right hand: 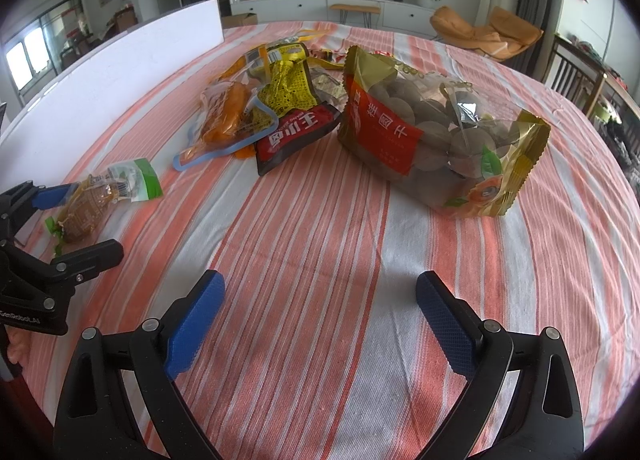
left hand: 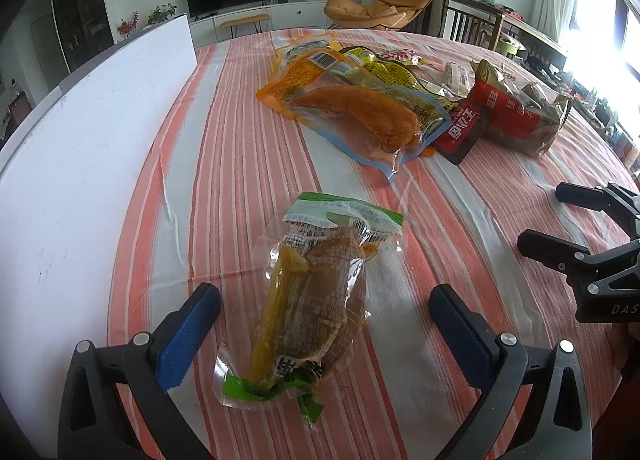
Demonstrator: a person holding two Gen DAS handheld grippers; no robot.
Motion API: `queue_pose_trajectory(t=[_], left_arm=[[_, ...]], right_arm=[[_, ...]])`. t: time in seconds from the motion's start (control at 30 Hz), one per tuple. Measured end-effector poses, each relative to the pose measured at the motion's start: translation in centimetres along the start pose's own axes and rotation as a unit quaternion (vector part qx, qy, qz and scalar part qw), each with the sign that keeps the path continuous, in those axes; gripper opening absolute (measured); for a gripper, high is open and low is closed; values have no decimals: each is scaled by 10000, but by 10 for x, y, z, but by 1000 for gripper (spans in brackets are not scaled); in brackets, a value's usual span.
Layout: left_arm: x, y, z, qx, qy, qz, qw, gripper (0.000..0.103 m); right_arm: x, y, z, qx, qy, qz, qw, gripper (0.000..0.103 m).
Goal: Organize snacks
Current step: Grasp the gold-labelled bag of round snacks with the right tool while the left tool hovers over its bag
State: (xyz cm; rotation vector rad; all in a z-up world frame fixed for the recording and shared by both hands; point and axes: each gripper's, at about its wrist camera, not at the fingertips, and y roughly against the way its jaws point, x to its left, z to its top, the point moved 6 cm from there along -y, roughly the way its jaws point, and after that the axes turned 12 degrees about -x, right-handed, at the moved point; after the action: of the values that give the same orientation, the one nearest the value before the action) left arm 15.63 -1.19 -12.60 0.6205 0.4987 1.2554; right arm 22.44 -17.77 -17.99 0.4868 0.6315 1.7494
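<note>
A clear snack pack with green ends (left hand: 316,292) lies on the striped tablecloth between the open fingers of my left gripper (left hand: 324,300), not clamped; it also shows in the right wrist view (right hand: 96,200). A pile of snacks lies farther back: an orange pack (left hand: 352,116), a yellow pack (right hand: 290,90), a dark red pack (right hand: 296,136) and a large red-and-gold bag of round brown snacks (right hand: 436,132). My right gripper (right hand: 320,296) is open and empty above bare cloth, in front of the large bag. It appears at the right in the left wrist view (left hand: 560,216).
A white board (left hand: 80,164) stands along the table's left side. The red-and-white striped tablecloth (right hand: 320,228) covers the round table. Chairs, a TV and plants stand beyond the far edge.
</note>
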Motion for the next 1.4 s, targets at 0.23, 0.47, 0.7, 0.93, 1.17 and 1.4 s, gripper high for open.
queue_pose_trajectory(t=[0.23,0.47,0.7,0.93,1.17,1.4], left_arm=[[0,0,0,-4,11,8,10000,103],[0,0,0,-7,17,6,10000,103],[0,0,0,-8,17,7,10000,103],[0,-1,0,-11,23,9,10000,103],[0,-1,0,-11,23,7,10000,103],[0,-2,0,-13,24,8,10000,103]], right_arm=[[0,0,0,-5,0,-3,10000,98],[1,6,-2,74,78,155,9998,95],[-36,58,62,-785,441,179,9958,96],[-68,17,98,353,1238,837,9881,96],[-58,-33,77,926,1653,795,9787,93],[-101,-21,54,1337,-1890,1984,9524,61]])
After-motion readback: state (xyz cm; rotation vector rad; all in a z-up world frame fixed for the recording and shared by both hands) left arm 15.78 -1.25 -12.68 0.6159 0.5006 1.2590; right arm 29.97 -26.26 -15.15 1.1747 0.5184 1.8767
